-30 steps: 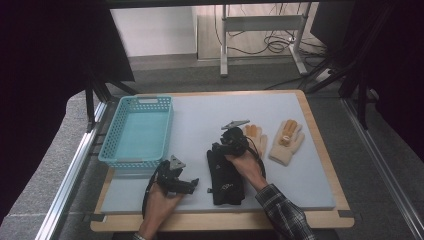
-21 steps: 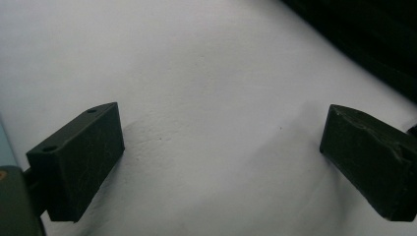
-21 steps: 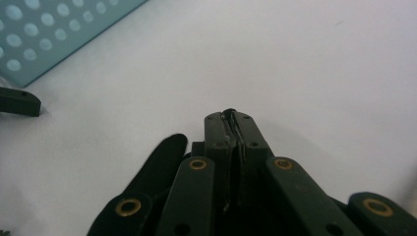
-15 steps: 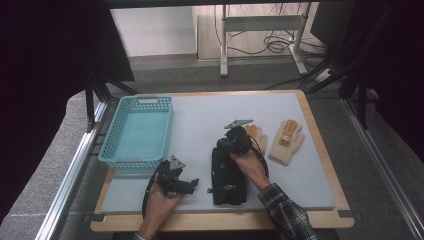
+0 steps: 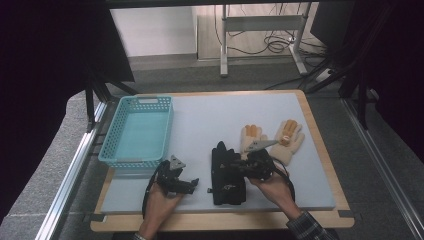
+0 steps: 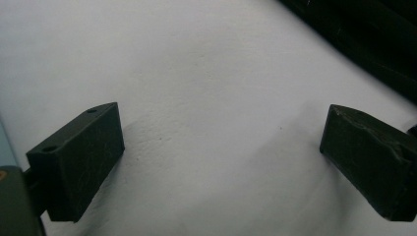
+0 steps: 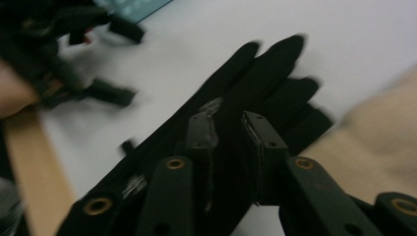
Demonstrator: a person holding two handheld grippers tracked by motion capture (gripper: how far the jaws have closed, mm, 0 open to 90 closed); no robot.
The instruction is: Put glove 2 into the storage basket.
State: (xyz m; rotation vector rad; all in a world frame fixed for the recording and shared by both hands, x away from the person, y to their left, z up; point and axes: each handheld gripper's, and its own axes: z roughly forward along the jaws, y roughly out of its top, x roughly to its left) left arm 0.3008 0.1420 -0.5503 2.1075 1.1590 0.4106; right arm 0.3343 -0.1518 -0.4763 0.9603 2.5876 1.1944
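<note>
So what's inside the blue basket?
The blue basket holds nothing: its bare floor shows through the open top. Whatever lies beneath it on the table is covered.

A pair of gloves (image 5: 227,172) is lying at the mat's (image 5: 210,120) six o'clock. Two more gloves (image 5: 275,137) are sitting at their one o'clock. A basket (image 5: 137,131) is resting at the mat's nine o'clock.

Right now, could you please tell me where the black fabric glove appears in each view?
High view: black fabric glove lies centre-bottom, beside the right gripper.
Left gripper view: dark edge at the top right corner.
Right gripper view: centre, between the fingers.
Shared landmark: pale table mat.
</note>
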